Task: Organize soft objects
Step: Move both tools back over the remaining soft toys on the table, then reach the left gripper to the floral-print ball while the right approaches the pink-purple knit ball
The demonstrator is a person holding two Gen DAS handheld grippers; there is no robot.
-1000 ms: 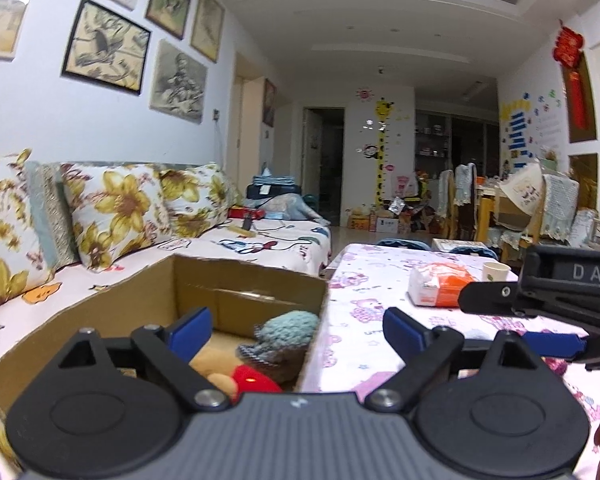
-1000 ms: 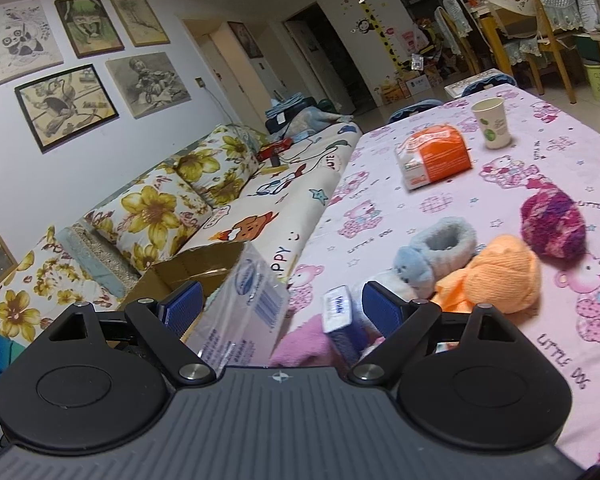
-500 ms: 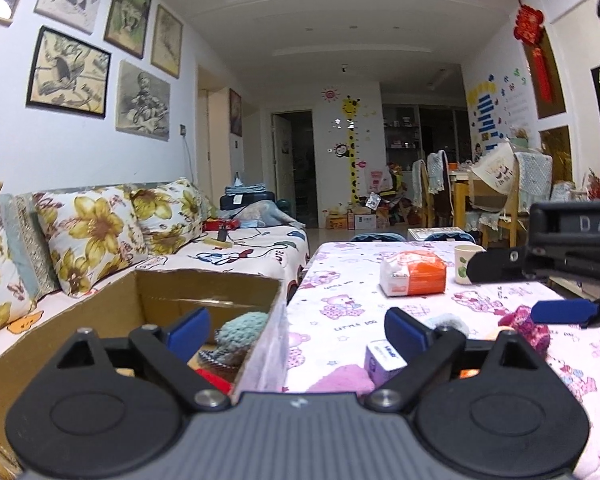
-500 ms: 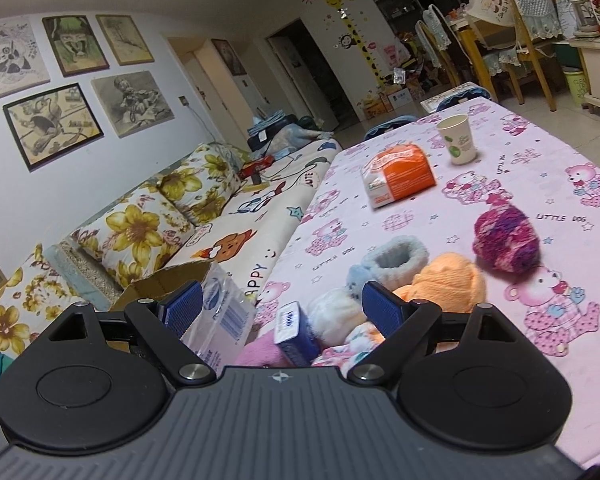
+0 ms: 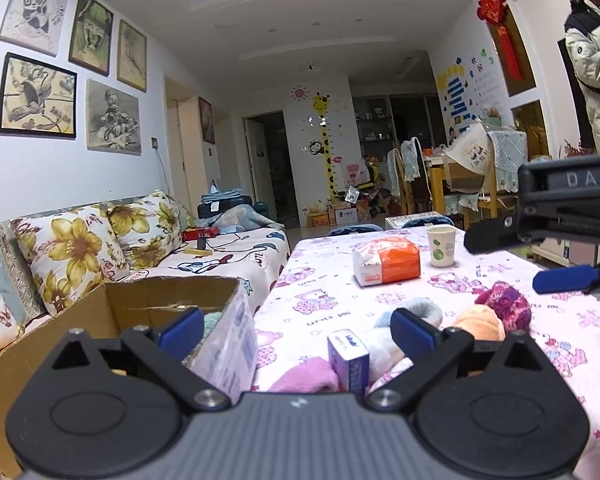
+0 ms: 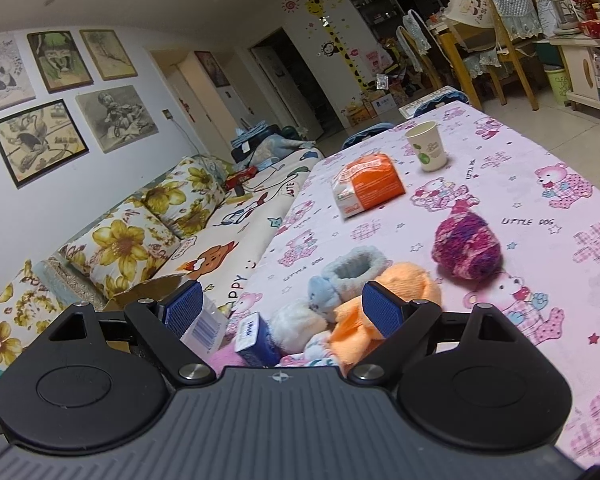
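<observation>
A heap of soft toys lies on the pink bear-print tablecloth (image 6: 540,184): an orange plush (image 6: 400,292), a grey-blue knit bootie (image 6: 352,270), a white fluffy ball (image 6: 298,324) and a magenta knit piece (image 6: 466,246). My right gripper (image 6: 282,308) stands open just before the heap, holding nothing. My left gripper (image 5: 296,330) is wide open and empty, straddling the edge of the cardboard box (image 5: 172,300) and the table. In the left wrist view the orange plush (image 5: 478,322) and the magenta knit piece (image 5: 504,306) lie under the right gripper (image 5: 504,260).
An orange tissue pack (image 6: 366,188) and a paper cup (image 6: 426,152) stand farther back on the table. A small blue carton (image 6: 256,336) and a pink cloth (image 5: 308,374) lie close in front. A sofa with flowered cushions (image 5: 76,252) runs along the left. A person in a pale jacket (image 5: 592,52) stands at the right.
The left gripper has swung right, from over the box's inside to its table-side edge, and its jaws have spread a little. The knit toys in the box have dropped from sight. The right gripper barely moved.
</observation>
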